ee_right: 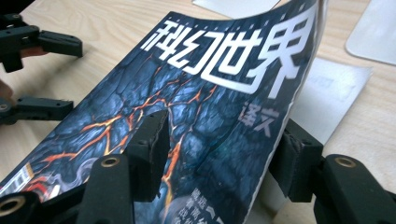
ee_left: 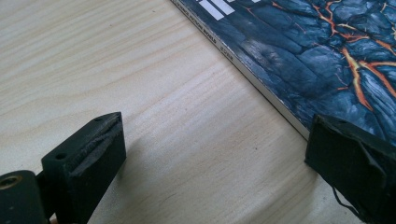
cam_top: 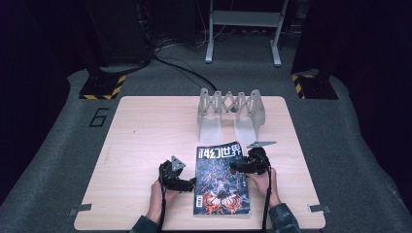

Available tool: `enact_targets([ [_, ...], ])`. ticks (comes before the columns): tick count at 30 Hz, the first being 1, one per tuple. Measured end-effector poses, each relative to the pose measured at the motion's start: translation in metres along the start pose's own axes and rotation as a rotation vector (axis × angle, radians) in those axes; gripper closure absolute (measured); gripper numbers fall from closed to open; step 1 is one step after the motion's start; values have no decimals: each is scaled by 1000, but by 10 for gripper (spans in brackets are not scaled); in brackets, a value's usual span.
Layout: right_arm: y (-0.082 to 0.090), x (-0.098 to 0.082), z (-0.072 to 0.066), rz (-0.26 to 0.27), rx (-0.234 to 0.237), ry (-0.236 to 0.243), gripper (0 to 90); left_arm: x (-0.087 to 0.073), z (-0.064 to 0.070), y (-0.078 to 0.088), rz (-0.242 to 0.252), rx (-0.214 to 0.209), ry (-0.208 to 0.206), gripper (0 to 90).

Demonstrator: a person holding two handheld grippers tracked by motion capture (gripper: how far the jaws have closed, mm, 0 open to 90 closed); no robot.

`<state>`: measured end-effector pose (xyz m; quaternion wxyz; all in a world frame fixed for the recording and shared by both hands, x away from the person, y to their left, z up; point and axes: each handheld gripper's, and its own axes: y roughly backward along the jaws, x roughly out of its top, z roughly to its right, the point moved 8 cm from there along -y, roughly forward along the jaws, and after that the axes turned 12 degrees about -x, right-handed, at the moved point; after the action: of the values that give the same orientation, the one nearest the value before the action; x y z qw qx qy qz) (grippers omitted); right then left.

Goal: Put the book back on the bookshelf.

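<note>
Right gripper has the cover of the magazine between its jaws, one pad on top of the cover and one under its lifted right edge, so that edge curls up off the pages. Left gripper is spread wide with nothing in it, low over the bare wooden table right at the spine side. The magazine lies near the front edge, in front of the grey accordion-style rack. Cover's pretty cool: dark cracked rock with glowing orange lava veins and big white Chinese title characters across the top.
</note>
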<state>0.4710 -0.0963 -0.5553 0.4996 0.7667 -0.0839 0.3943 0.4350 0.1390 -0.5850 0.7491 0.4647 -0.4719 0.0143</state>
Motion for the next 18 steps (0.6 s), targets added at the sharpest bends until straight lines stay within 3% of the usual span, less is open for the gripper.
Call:
enact_targets([
  [5, 1, -6, -3, -9, 31, 3, 442, 0, 0, 0, 0, 0, -1, 51],
  [14, -5, -6, -3, -18, 14, 24, 440, 0, 0, 0, 0, -1, -1, 51],
  [18, -10, -3, -3, -19, 28, 12, 440, 0, 0, 0, 0, -1, -1, 51],
])
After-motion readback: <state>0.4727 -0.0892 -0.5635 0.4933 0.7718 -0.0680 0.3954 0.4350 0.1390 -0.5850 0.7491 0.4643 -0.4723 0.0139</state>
